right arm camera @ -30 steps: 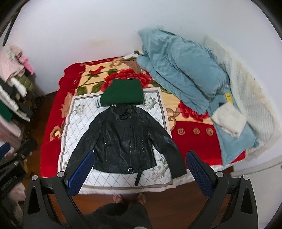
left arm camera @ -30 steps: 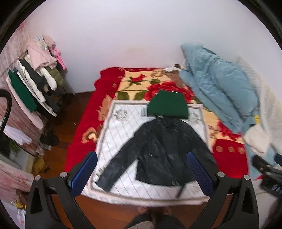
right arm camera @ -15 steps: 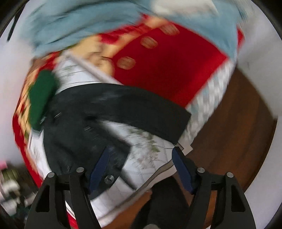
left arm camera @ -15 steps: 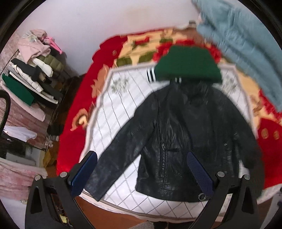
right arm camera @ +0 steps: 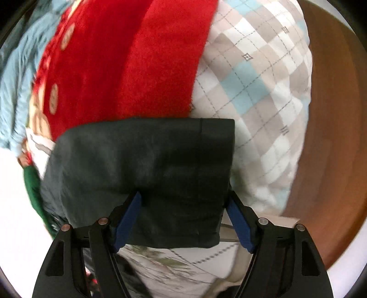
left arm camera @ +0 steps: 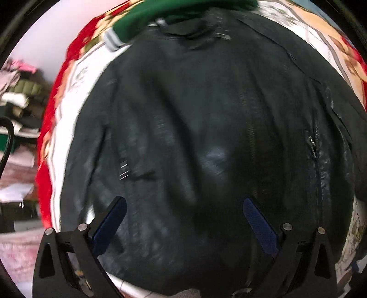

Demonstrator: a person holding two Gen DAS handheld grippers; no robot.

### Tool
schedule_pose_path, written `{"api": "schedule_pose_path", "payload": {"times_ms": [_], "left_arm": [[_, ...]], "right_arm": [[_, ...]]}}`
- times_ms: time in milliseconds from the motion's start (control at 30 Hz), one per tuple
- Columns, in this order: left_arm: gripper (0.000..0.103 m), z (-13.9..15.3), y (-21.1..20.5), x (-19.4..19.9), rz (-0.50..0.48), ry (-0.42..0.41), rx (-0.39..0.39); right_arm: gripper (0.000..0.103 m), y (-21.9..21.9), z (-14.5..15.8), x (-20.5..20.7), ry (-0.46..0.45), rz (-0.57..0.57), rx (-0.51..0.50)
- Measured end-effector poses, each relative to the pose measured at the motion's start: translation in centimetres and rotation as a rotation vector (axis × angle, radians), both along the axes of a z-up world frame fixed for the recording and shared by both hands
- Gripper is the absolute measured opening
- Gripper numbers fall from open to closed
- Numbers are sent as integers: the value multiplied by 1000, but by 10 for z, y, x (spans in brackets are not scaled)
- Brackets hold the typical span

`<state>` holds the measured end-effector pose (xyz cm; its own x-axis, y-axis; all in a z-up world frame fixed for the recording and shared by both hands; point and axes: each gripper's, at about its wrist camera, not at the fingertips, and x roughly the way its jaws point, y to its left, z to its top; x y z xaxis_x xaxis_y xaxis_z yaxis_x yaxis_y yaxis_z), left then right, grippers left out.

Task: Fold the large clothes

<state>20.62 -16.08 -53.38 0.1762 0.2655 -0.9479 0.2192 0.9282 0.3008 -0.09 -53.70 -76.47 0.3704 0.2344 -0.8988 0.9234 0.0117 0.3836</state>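
The left gripper point(left arm camera: 183, 220) has its blue-padded fingers point(left arm camera: 110, 225) spread wide, holding nothing, hovering close over the lower front of the black jacket point(left arm camera: 206, 137); whether the tips touch the leather cannot be told through the blur. The right gripper point(right arm camera: 183, 220) also has its fingers point(right arm camera: 127, 221) parted, and the jacket's sleeve point(right arm camera: 149, 167) lies between them, cuff end pointing away; the pads sit beside the sleeve's edges, but contact is unclear. The jacket lies spread flat, front up, on the white quilted cover point(left arm camera: 68, 96) on the bed. Only the left wrist view shows the jacket's body, its centre zip and pocket zips, the green garment point(left arm camera: 160, 16) lying at the jacket's collar, and a rack of clothes point(left arm camera: 18, 96) off to the jacket's left. Only the right wrist view shows the sleeve's cuff, the red blanket point(right arm camera: 137, 57) beyond it, the checked sheet point(right arm camera: 252, 80) over the bed's edge, and the wooden floor point(right arm camera: 332, 137). Both grippers point downward at the bed.
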Motion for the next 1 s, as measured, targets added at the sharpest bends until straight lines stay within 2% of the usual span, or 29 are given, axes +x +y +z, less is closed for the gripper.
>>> {"api": "schedule_pose_path", "payload": {"times_ms": [33,67,100,133,167,300,367,433,500,533,567,600,700,767,800,867,933,967,1000], "left_arm": [[103,-4,-5,1,-16,-3,-1],[103,-7,-10,2,-32,-3,-1],[103,-8,-13,3,-42,-3,-7],[103,-9,-17,5,-46,-4,-12],[103,-8,-20,4,-53,-3,-19],[103,-4,-20,8,-65,-3,-38],[103,0,-18,11,-63,-11,-48],[103,2,-15,14,-64,-13,-53],[103,0,-13,18,-69,-13,-52],[103,-1,-13,21,-72,-13,-51],[103,-4,-13,22,-77,-11,-51],[103,-6,-15,20,-81,-9,-50],[103,-15,-20,21,-92,-10,-46],[103,-21,-22,24,-99,-8,-35],[103,-25,-24,24,-100,-7,-32],[103,-28,-27,26,-97,-6,-25],[103,-28,-31,25,-90,-4,-30],[103,-26,-33,25,-89,-2,-34],[103,-25,-32,28,-89,2,-37]], "right_arm": [[67,2,4,-1,-23,-16,-26],[47,5,11,-2,-28,-27,-75],[36,7,17,-2,-22,-27,-102],[15,10,22,-4,-25,-35,-131],[7,12,32,-3,-50,-48,-147],[6,16,76,8,-78,-45,-230],[6,14,91,14,-92,-27,-231],[9,10,85,20,-61,14,-204],[35,7,71,21,-10,30,-189],[61,5,62,18,-15,16,-199],[77,4,55,11,-31,-6,-196],[77,3,46,8,-63,-39,-180],[77,-2,19,5,-132,-112,-129],[77,-4,3,14,-139,-111,-92],[77,-4,3,19,-124,-116,-126],[46,-1,16,30,-94,-96,-184],[25,1,36,29,-35,-82,-223],[17,3,47,25,-25,-96,-232],[16,5,57,17,-21,-118,-232]]}}
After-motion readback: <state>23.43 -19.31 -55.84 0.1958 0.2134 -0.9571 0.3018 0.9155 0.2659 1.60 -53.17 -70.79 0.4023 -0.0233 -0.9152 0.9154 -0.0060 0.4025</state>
